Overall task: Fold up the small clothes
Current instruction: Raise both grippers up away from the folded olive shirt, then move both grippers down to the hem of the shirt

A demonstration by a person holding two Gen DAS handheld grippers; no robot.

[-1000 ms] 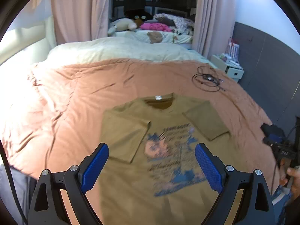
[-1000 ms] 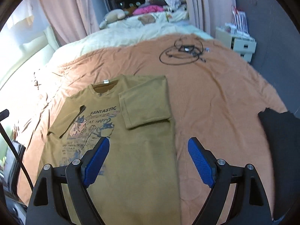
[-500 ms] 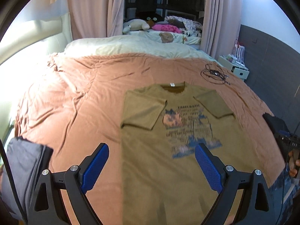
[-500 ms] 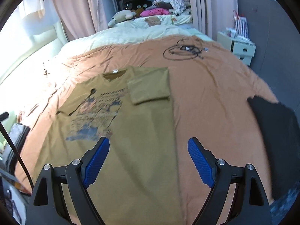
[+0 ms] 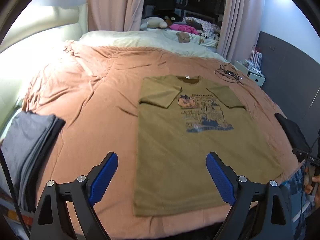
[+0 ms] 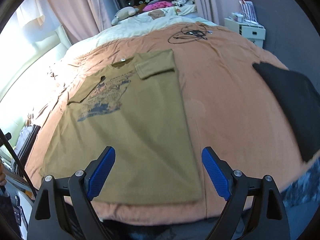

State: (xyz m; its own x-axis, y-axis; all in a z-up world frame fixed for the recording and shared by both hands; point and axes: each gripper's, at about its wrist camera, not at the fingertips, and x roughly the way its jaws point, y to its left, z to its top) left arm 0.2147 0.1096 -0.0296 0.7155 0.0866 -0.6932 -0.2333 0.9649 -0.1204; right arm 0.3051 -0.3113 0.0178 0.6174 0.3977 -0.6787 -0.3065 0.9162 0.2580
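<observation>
An olive T-shirt (image 5: pixel 190 150) with a blue and pink print lies flat, face up, on the orange bedcover (image 5: pixel 96 100), both sleeves folded in over the chest. My left gripper (image 5: pixel 162 158) hovers above the shirt's lower left part. Its jaws stand wide and are closing, with nothing gripped between them. In the right wrist view the T-shirt (image 6: pixel 130 130) has its right side edge running between the fingers of my right gripper (image 6: pixel 158 152). That gripper's jaws are opening, empty, above the lower right corner.
A folded grey stack (image 5: pixel 26 140) lies at the bed's left edge, and a black garment (image 6: pixel 290 104) at its right edge. A coiled cable (image 6: pixel 188 34) lies on the cover beyond the shirt. A white nightstand (image 6: pixel 252 30) stands far right. Pillows and soft toys fill the back.
Both grippers have drawn back toward the foot of the bed, from over the shirt's chest to over its hem. The grey stack and the bed's near edge have come into view.
</observation>
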